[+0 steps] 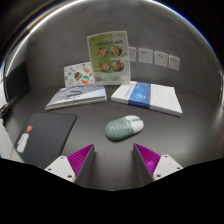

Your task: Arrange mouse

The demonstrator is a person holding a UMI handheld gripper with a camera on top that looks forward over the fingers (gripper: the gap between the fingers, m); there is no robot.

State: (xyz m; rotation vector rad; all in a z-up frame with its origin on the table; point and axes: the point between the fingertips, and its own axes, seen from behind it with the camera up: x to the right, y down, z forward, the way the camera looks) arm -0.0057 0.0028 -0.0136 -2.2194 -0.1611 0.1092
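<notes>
Grey-green mouse lay on the desk just ahead of the tool, whose fingers were spread and held nothing. The step seemed to be the approach; next, the tool would need to advance around the mouse and close.

Print on upright green-and-white booklet too small to read. Cover pictures on small card leaning beside it indistinct. Near edge of magazine partly behind dark mouse pad. Mouse pad's near-left corner overlapped by a pale object, itself cut off; identity not clear. Wall outlets small, sockets not resolvable. Only tips of gripper fingers visible; body out of sight. Mouse buttons indistinct.
</notes>
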